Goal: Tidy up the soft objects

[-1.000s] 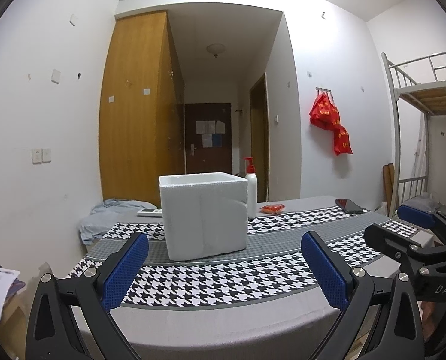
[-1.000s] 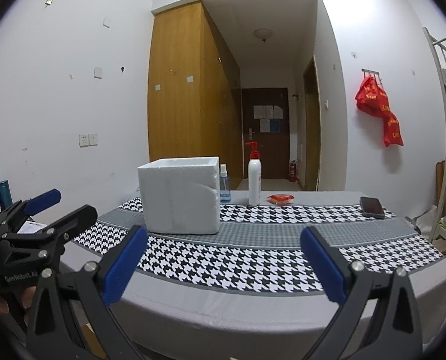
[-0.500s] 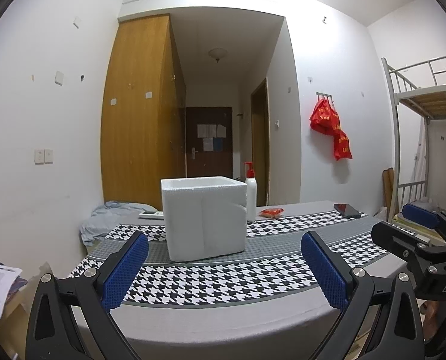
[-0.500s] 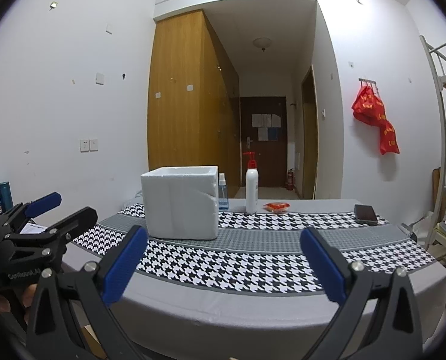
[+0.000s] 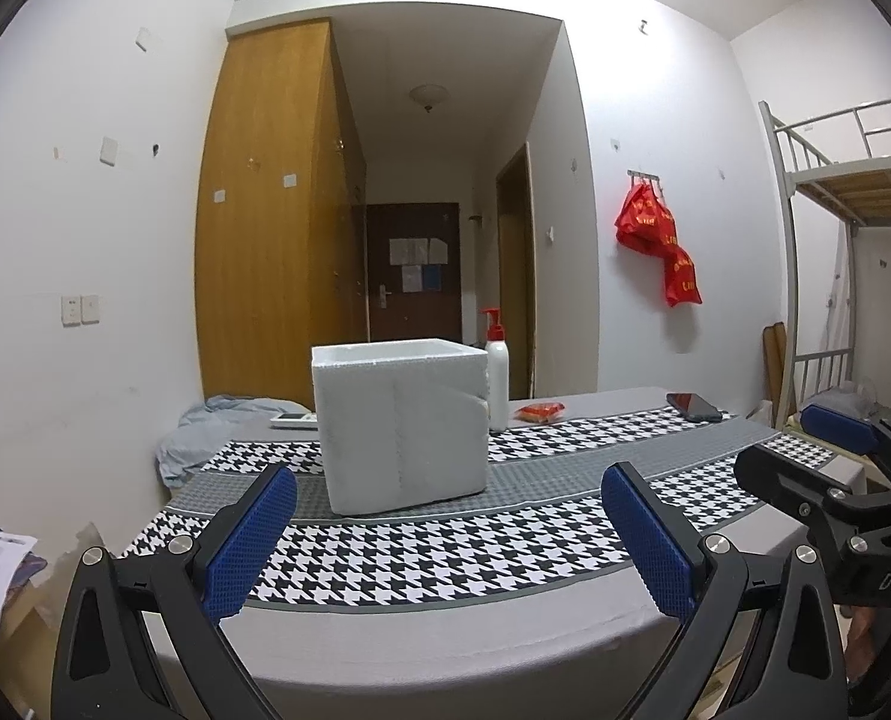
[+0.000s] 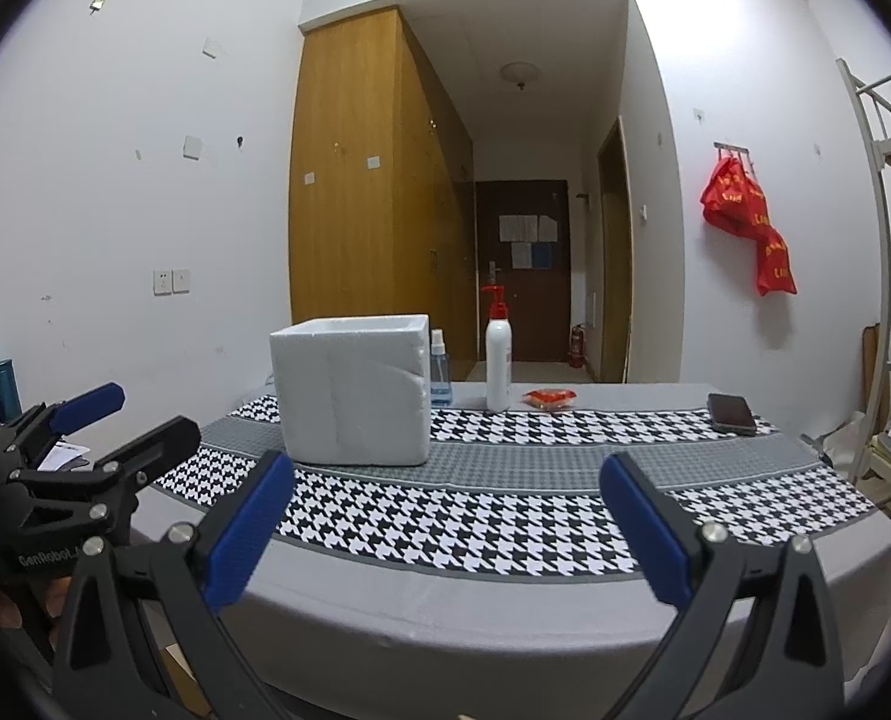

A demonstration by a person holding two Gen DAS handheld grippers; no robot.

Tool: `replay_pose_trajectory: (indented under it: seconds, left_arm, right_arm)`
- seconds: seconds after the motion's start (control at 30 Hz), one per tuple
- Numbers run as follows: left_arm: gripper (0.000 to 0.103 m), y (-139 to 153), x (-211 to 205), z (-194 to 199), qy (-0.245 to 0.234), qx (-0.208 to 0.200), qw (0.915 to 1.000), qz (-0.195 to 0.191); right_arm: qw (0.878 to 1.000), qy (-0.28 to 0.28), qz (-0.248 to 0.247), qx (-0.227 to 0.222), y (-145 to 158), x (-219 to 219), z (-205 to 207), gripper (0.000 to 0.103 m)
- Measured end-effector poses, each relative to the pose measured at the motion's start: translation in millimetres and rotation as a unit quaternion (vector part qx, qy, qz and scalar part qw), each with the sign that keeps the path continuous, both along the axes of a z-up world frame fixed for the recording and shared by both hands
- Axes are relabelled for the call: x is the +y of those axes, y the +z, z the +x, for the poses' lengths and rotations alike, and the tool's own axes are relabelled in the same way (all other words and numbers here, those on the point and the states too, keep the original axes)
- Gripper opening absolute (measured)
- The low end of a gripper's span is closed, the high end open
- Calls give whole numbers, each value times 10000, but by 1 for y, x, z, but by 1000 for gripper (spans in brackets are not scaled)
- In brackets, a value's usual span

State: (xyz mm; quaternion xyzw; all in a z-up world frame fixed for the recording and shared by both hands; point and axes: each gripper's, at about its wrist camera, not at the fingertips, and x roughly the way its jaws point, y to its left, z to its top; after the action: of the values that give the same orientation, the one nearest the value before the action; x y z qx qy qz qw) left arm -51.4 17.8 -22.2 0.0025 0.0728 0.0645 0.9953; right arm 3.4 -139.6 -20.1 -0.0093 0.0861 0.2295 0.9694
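While both tools hang short of the near edge of the table with the grey cloth and black-and-white houndstooth runner (image 6: 463, 612), nothing has been touched. The left gripper (image 5: 445, 540) has its blue-padded fingers spread wide with only air between them, and the right gripper (image 6: 445, 528) is spread the same way and grips nothing.

The white foam box with an open top (image 5: 403, 426) stands on the runner toward the left of the table, probably the bin for the sorting. The only clearly soft thing I can find is the crumpled pale-blue cloth (image 5: 205, 432), lying at the far left end of the table beyond the box; it shows only in the left wrist view (the right one has it hidden behind the box or out of sight).

The risks, as I judge them:
- Reaching past the box for the cloth could shove or tip it, since foam is light and the runner may slide.
- The white pump bottle with a red top (image 6: 498, 360) and the small clear spray bottle (image 6: 439, 372) stand just beside the box's far side; a wide sweep could topple them.
- A shallow pinch on the cloth may catch one fold and drag the rest.
- The two tools sit close together and could clash.
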Motion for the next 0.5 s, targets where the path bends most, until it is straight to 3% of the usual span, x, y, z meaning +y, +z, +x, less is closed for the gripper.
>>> replay_pose_trajectory:
  seconds: [0.5]
  left_arm:
    - [102,-1,-1,2,-23,51,10000,18]
  right_arm:
    - [10000,15,-85,-35,1,2,-2,103]
